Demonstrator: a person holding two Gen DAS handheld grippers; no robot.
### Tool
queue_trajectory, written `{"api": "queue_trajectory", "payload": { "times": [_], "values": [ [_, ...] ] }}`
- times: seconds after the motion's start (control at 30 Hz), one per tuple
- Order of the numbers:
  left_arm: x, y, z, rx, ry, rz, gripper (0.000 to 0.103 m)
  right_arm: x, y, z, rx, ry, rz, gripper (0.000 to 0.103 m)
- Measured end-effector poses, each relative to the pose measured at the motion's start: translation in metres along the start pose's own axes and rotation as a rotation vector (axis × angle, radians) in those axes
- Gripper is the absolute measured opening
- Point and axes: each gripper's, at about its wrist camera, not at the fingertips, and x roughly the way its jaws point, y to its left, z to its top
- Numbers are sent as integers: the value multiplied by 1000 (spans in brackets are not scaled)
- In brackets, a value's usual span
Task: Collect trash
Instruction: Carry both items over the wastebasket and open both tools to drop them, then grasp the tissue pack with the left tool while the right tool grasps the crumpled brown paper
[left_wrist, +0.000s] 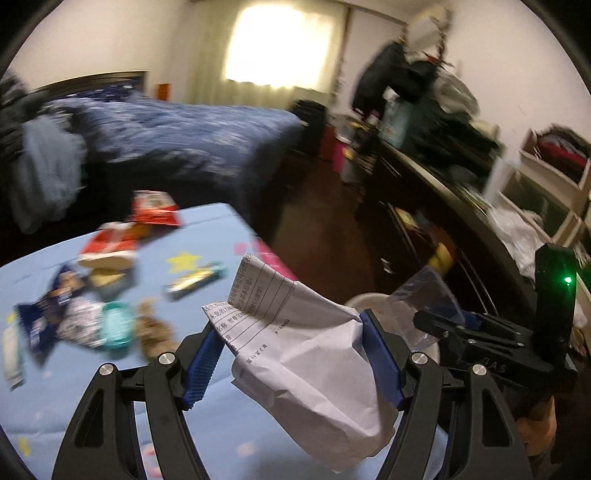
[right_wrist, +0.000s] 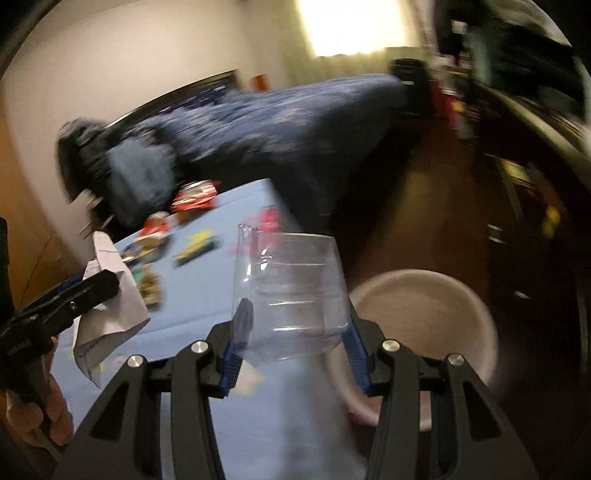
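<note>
My left gripper (left_wrist: 290, 354) is shut on a crumpled white printed paper (left_wrist: 310, 354) and holds it above the blue table's right edge; it also shows in the right wrist view (right_wrist: 110, 314). My right gripper (right_wrist: 295, 339) is shut on a clear plastic box (right_wrist: 291, 284), seen in the left wrist view (left_wrist: 424, 306) too, beside a white round bin (right_wrist: 424, 314) on the floor. Several wrappers lie on the blue tablecloth (left_wrist: 207, 251): red packets (left_wrist: 153, 208), a blue bag (left_wrist: 44, 317), a teal lid (left_wrist: 116, 325).
A bed with a dark blue quilt (left_wrist: 192, 133) stands beyond the table. A dark cluttered desk (left_wrist: 443, 177) and white shelves (left_wrist: 546, 177) line the right wall. Dark wooden floor (left_wrist: 332, 229) lies between them.
</note>
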Motion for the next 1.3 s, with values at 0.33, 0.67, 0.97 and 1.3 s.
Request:
{"api": "queue_trajectory", "payload": {
  "times": [0.33, 0.67, 0.97, 1.3],
  "values": [
    [108, -99, 22, 153, 115, -121, 73, 35, -92, -25, 102, 62, -170, 48],
    [165, -126, 22, 142, 192, -169, 93, 65, -122, -39, 102, 92, -218, 55],
    [130, -104, 26, 96, 123, -139, 96, 48, -104, -35, 78, 50, -183, 63],
    [12, 21, 0, -47, 4, 186, 99, 8, 26, -11, -134, -15, 43, 79]
  ]
}}
